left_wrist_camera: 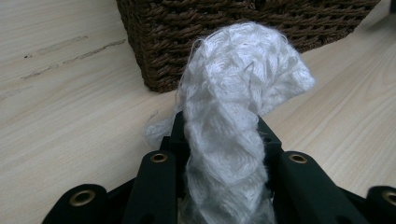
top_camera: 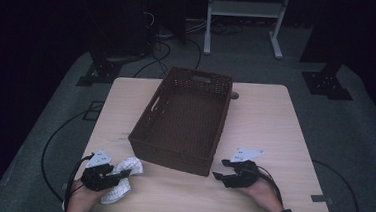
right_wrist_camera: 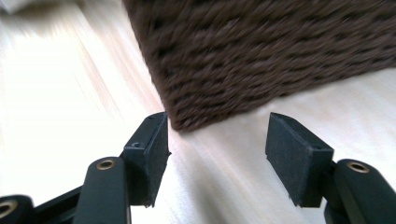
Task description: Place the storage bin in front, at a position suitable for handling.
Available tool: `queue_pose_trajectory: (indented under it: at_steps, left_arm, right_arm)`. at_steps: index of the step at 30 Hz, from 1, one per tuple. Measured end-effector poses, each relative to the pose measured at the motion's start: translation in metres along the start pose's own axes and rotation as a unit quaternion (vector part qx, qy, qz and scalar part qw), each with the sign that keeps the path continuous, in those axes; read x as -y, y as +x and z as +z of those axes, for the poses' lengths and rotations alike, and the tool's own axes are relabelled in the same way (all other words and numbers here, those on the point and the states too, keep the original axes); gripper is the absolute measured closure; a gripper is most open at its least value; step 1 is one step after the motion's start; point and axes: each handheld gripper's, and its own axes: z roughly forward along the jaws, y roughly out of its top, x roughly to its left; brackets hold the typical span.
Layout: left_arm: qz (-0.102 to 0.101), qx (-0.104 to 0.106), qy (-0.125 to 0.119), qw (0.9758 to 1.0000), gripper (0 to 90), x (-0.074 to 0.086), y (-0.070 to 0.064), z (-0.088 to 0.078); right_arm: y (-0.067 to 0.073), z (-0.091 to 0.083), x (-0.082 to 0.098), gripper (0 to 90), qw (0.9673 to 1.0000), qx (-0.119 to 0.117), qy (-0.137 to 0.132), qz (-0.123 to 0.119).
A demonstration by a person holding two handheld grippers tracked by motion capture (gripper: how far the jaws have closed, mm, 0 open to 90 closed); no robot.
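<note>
- High view: the left gripper [top_camera: 121,173] is clamped on a white knitted cloth [top_camera: 120,179] at the table's [top_camera: 275,122] near left edge, just beside the brown wicker basket [top_camera: 185,121].
- The right gripper [top_camera: 220,169] has its jaws apart with nothing between them, by the basket's near right corner.
- No readable writing or labels.

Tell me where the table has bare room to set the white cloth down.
Bare wood lies left of the basket up to the table edge, and a wider patch right of it, beyond the right gripper. The front strip between both grippers is free but narrow. The front-left corner is crowded: the left gripper holds the white cloth there, close to the basket's corner.
</note>
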Motion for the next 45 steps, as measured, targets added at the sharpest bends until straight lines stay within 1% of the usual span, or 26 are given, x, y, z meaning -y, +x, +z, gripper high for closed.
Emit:
queue_pose_trajectory:
  at_steps: [1, 3, 5, 7, 8, 9, 10, 11, 15, 16, 17, 23, 25, 28, 30, 32, 37, 39, 41, 42, 45]
  left_arm:
    - [0.001, 0.001, 0.0, 1.0, 68.5, 0.0, 0.0, 0.0]
    - [0.001, 0.0, -0.001, 1.0, 68.5, -0.001, 0.0, 0.0]
    - [0.001, 0.001, -0.001, 1.0, 68.5, 0.0, 0.0, 0.0]
    - [0.001, 0.001, -0.001, 1.0, 68.5, 0.0, 0.0, -0.001]
    - [0.001, 0.0, -0.001, 1.0, 68.5, 0.0, 0.001, -0.001]
    - [0.001, 0.0, -0.002, 1.0, 68.5, 0.0, 0.001, -0.001]
    - [0.001, 0.0, -0.002, 1.0, 68.5, -0.001, 0.001, -0.001]
    - [0.001, 0.0, -0.003, 1.0, 68.5, -0.001, 0.0, -0.001]
    - [0.0, 0.0, -0.002, 1.0, 68.5, -0.001, 0.0, 0.0]
    - [0.0, 0.0, -0.002, 1.0, 68.5, -0.002, 0.0, 0.0]
    - [0.0, -0.001, -0.003, 1.0, 68.5, -0.003, 0.0, 0.0]
    - [0.006, 0.001, -0.011, 0.9999, 68.5, -0.009, -0.002, 0.001]
    - [0.007, 0.002, -0.017, 0.9998, 68.5, -0.012, -0.003, -0.001]
    - [0.009, 0.004, -0.027, 0.9996, 68.5, -0.018, -0.004, -0.003]
    - [0.011, 0.003, -0.031, 0.9995, 68.5, -0.022, -0.004, -0.005]
    - [0.013, 0.003, -0.04, 0.9991, 68.5, -0.027, -0.004, -0.007]
    - [0.023, 0.0, -0.054, 0.9983, 68.5, -0.041, -0.004, -0.011]
    - [0.024, -0.002, -0.061, 0.9978, 68.5, -0.045, -0.003, -0.011]
    - [0.025, -0.004, -0.064, 0.9977, 68.5, -0.048, -0.001, -0.011]
    - [0.027, -0.005, -0.061, 0.9978, 68.5, -0.05, 0.0, -0.009]
    - [0.021, -0.004, -0.054, 0.9983, 68.5, -0.051, 0.004, 0.0]
  right_arm:
    - [0.005, 0.009, 0.002, 38.0, 0.9999, 0.005, 0.008, 0.003]
    - [0.007, 0.013, 0.002, 37.9, 0.9999, 0.006, 0.01, 0.003]
    - [0.012, 0.022, 0.003, 37.5, 0.9997, 0.017, 0.014, -0.002]
    - [0.015, 0.027, 0.003, 37.4, 0.9995, 0.03, 0.012, 0.0]
    - [0.015, 0.029, 0.003, 37.7, 0.9994, 0.033, 0.01, 0.003]
    - [0.017, 0.032, 0.004, 37.8, 0.9993, 0.035, 0.004, 0.01]
    - [0.018, 0.034, 0.004, 38.2, 0.9993, 0.036, 0.004, 0.01]
    - [0.02, 0.037, 0.003, 38.6, 0.9992, 0.04, 0.005, 0.001]
    - [0.02, 0.039, 0.003, 38.4, 0.999, 0.045, 0.004, 0.003]
    - [0.02, 0.04, 0.002, 38.5, 0.999, 0.044, 0.004, 0.011]
    - [0.02, 0.04, 0.002, 38.6, 0.999, 0.043, 0.002, 0.013]
    - [0.022, 0.042, 0.001, 38.7, 0.9985, 0.051, -0.001, 0.017]
    - [0.022, 0.042, 0.001, 39.6, 0.9983, 0.053, -0.002, 0.027]
    - [0.023, 0.043, 0.001, 41.3, 0.9983, 0.054, -0.003, 0.022]
    - [0.023, 0.043, 0.001, 41.4, 0.9984, 0.051, -0.003, 0.023]
    - [0.023, 0.043, 0.001, 41.4, 0.9984, 0.052, -0.003, 0.022]
    - [0.023, 0.043, 0.001, 41.3, 0.9984, 0.052, -0.003, 0.023]
    - [0.023, 0.043, 0.001, 41.3, 0.9984, 0.052, -0.003, 0.023]
    - [0.023, 0.043, 0.001, 41.4, 0.9984, 0.052, -0.003, 0.023]
    - [0.023, 0.043, 0.001, 41.4, 0.9984, 0.052, -0.003, 0.023]
    - [0.023, 0.043, 0.001, 41.4, 0.9984, 0.052, -0.003, 0.023]
